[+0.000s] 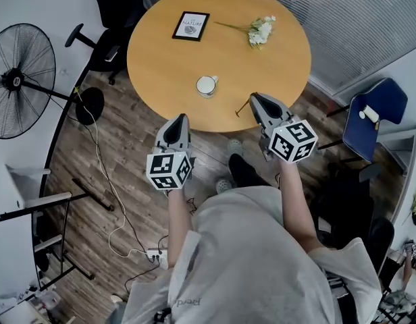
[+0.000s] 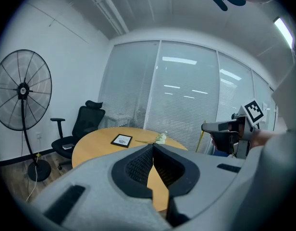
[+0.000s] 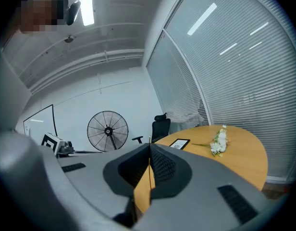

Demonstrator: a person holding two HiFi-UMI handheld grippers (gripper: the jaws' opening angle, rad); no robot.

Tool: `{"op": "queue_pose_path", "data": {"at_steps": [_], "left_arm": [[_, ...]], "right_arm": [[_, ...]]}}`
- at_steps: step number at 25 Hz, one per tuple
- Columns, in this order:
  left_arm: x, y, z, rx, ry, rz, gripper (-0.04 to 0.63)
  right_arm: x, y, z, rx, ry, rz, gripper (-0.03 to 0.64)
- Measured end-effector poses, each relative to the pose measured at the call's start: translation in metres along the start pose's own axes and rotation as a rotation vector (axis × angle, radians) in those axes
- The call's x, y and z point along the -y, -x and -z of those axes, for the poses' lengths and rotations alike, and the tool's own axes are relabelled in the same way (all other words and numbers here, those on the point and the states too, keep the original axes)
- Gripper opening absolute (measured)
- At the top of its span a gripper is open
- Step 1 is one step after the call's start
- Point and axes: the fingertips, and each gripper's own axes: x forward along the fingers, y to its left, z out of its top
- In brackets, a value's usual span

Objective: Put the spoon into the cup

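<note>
Frame point(image 1: 191, 25) beyond cup point(image 1: 206, 85) reads "NATURE".

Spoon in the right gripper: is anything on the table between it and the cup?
Nothing visible. Only bare table lies between the spoon in the right gripper and the cup; the flowers and framed picture lie beyond.

Head view: I look steeply down over the round wooden table point(image 1: 161, 66).
Gripper views: low at its near edge, facing across.
Shared: framed print point(image 1: 191, 25), white flowers point(image 1: 261, 31), pedestal fan point(image 1: 19, 79).
</note>
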Motion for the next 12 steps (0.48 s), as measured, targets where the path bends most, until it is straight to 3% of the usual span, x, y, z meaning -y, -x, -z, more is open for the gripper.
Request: {"op": "queue_pose_path", "data": {"at_steps": [12], "left_arm": [[-0.039,-0.061,-0.032,0.031,-0.014,-0.066,0.009]], "right_arm": [[0.029,-0.084,-0.025,-0.026,0.037,-0.076,0.003]]}}
